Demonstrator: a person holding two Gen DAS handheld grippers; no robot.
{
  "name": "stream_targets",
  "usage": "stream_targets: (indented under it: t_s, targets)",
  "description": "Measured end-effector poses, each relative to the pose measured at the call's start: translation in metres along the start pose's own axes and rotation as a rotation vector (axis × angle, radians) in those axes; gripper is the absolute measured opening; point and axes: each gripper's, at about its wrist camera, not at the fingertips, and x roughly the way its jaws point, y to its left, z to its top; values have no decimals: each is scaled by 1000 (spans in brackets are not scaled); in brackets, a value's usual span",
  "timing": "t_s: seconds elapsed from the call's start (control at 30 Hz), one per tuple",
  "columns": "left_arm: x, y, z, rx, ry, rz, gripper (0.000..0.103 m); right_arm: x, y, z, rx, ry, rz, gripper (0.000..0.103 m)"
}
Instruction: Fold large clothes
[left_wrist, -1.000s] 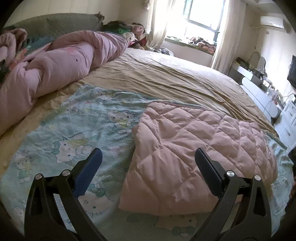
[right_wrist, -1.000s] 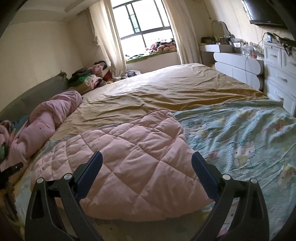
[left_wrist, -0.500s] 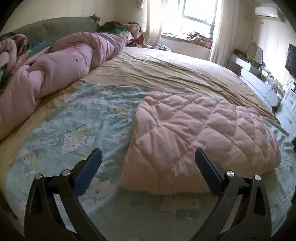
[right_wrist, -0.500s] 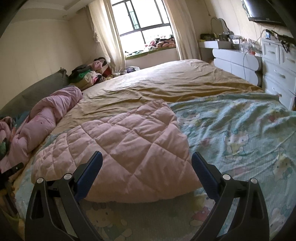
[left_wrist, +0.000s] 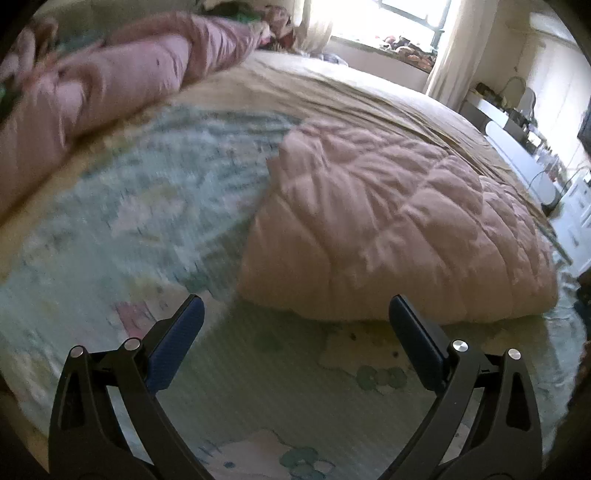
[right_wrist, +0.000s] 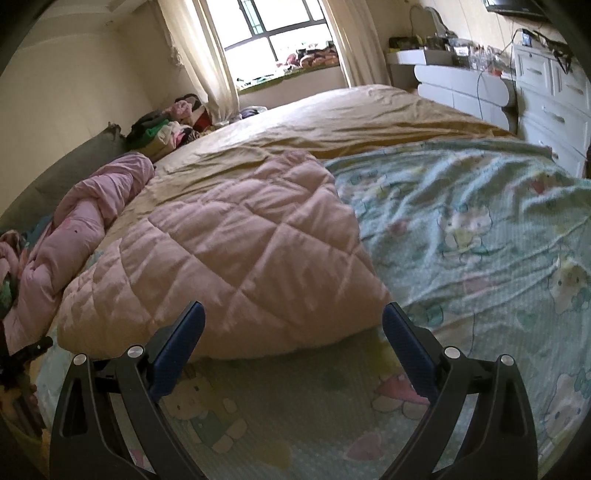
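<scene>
- Left gripper (left_wrist: 295, 321): jaws spread wide, nothing between them; it hangs over the cartoon-print sheet (left_wrist: 155, 206), short of the near edge of the garment
- Right gripper (right_wrist: 293, 325): jaws likewise wide apart and empty; the left fingertip (right_wrist: 192, 317) appears against the garment's near edge, but contact cannot be confirmed from this view
- Pink quilted garment (right_wrist: 236, 258): lies folded into a thick, roughly rectangular bundle on the bed; its near part rests on the cartoon-print sheet, its far end reaches onto the tan bedspread (right_wrist: 351, 122)
- In the left wrist view the same garment (left_wrist: 399, 229) sits ahead and to the right of the gripper, diamond stitching uppermost, near edge rounded and puffed
- The left wrist view is smeared on its left half; the sheet's print there cannot be made out
- Pink duvet (right_wrist: 85, 229): rolled and bunched along the left side of the bed, apart from the quilted garment
- Pile of mixed clothing (right_wrist: 166, 129): heaped at the far left corner of the bed, below the curtain (right_wrist: 199, 55)
- Window (right_wrist: 277, 26): bright, behind the bed, with items along its sill
- White dresser (right_wrist: 550, 107): against the right-hand wall, with cables and small clutter on the adjoining white units; details too small to identify
- A dark object (right_wrist: 22, 358) at the left margin of the right wrist view is not identifiable
</scene>
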Motion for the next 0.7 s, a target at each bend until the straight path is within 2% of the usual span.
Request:
stream_targets:
  t_s: [0.1, 0.23, 0.37, 0.6, 0.7]
  targets:
    - [11, 8, -7, -45, 52, -32, 94, 4, -7, -6, 19, 25, 4, 96]
    - [24, 22, -11, -148, 109, -114, 94, 13, -18, -13, 49, 76, 10, 96]
    - [33, 32, -12, -212, 133, -163, 94, 25, -31, -19, 103, 123, 31, 96]
    - [47, 43, -8, -357, 160, -294, 94, 59, -50, -10, 241, 195, 131, 96]
    - [60, 45, -3, -391, 186, -311, 94, 78, -58, 2, 311, 211, 179, 96]
